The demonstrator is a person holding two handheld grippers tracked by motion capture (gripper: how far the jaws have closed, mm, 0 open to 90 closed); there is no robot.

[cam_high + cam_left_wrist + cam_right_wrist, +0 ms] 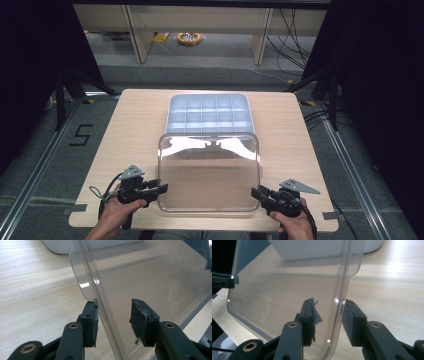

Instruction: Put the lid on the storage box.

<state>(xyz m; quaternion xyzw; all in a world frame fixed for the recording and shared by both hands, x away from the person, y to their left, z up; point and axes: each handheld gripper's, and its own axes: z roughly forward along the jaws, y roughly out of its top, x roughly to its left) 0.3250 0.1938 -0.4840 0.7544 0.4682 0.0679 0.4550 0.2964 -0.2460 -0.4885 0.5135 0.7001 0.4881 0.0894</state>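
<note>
Clear lid (209, 172) sits between both spread grippers — left (159, 189), right (256, 192) — straddling opposite rims; close evenly before lifting toward tray (209, 114)

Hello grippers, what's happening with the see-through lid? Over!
Left gripper and right gripper open, each straddling a lid edge. Compartment tray behind it, uncovered. Nothing in the way.

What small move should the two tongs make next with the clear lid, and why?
Probably close both tongs on the clear lid. The left tongs straddle its side wall with one pad touching and the other apart; the right tongs straddle the opposite wall with gaps showing. Neither grips yet, so lifting now toward the white compartment tray would likely let the lid slip.
</note>
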